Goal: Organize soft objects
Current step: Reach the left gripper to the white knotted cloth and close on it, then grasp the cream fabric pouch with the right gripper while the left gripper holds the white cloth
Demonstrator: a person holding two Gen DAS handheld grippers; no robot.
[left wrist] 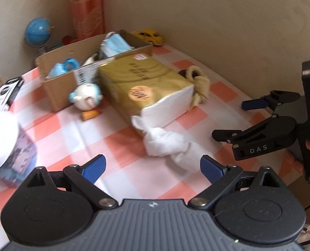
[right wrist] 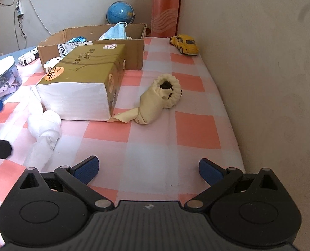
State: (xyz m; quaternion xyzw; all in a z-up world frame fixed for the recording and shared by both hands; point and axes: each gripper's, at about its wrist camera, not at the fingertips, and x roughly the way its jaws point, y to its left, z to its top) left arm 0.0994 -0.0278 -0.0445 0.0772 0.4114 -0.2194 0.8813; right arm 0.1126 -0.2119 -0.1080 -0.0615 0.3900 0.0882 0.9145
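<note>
A knotted white cloth (left wrist: pixel 169 144) lies on the checked tablecloth just ahead of my open, empty left gripper (left wrist: pixel 152 167); it also shows in the right wrist view (right wrist: pixel 44 129). A gold tissue pack (left wrist: pixel 146 87) (right wrist: pixel 85 79) lies behind it. A cream cloth with a frilled cuff (right wrist: pixel 157 100) (left wrist: pixel 198 83) lies right of the pack. An open cardboard box (left wrist: pixel 71 71) (right wrist: pixel 104 46) holds blue face masks (left wrist: pixel 115 46) (right wrist: pixel 116 32). My right gripper (right wrist: pixel 148 169) is open and empty above the table; it also shows in the left wrist view (left wrist: pixel 234 119).
A small white and blue toy (left wrist: pixel 85 96) lies by the box. A clear plastic tub (left wrist: pixel 6 146) (right wrist: pixel 2 77) stands at the left. A yellow toy car (right wrist: pixel 185 45), a blue globe (right wrist: pixel 120 12) and a pink roll (right wrist: pixel 166 8) stand at the back by the wall.
</note>
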